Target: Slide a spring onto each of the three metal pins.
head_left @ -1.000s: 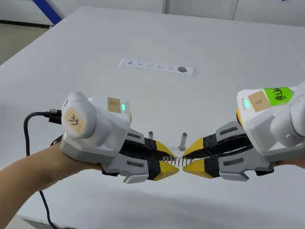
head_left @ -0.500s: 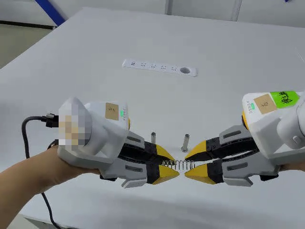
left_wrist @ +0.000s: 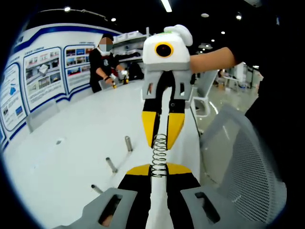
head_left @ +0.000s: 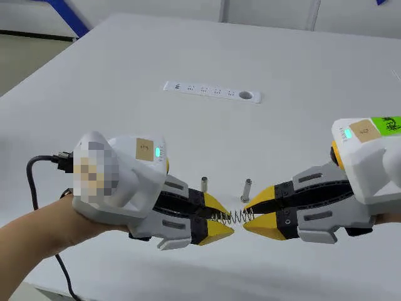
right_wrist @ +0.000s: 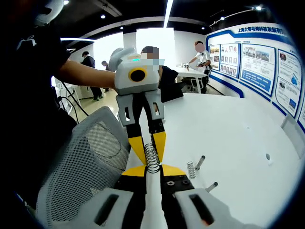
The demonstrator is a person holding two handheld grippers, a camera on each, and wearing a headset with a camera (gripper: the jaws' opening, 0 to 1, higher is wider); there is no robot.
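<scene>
A thin metal spring point(head_left: 236, 217) hangs level above the white table point(head_left: 188, 132), held between two grippers that face each other. My left gripper point(head_left: 229, 220) is shut on the spring's left end and my right gripper point(head_left: 245, 215) is shut on its right end. The left gripper view has the spring point(left_wrist: 158, 153) running from my own jaws to the right gripper's yellow fingers point(left_wrist: 148, 128). Two short metal pins point(head_left: 204, 184) point(head_left: 246, 188) stand on the table just behind the tips. In the right gripper view, a second short spring point(right_wrist: 191, 169) stands upright beside two pins point(right_wrist: 200, 162) point(right_wrist: 211, 186).
A white power strip point(head_left: 212, 91) lies on the table further back. A black cable point(head_left: 37, 188) trails from the left gripper over the near table edge. A mesh chair back point(right_wrist: 86, 162) is close behind. People stand at another bench point(left_wrist: 106, 64).
The right gripper has drawn slightly to the right, so the tips stand a little further apart. The spring between them now tilts up toward the right. The head camera has shifted.
</scene>
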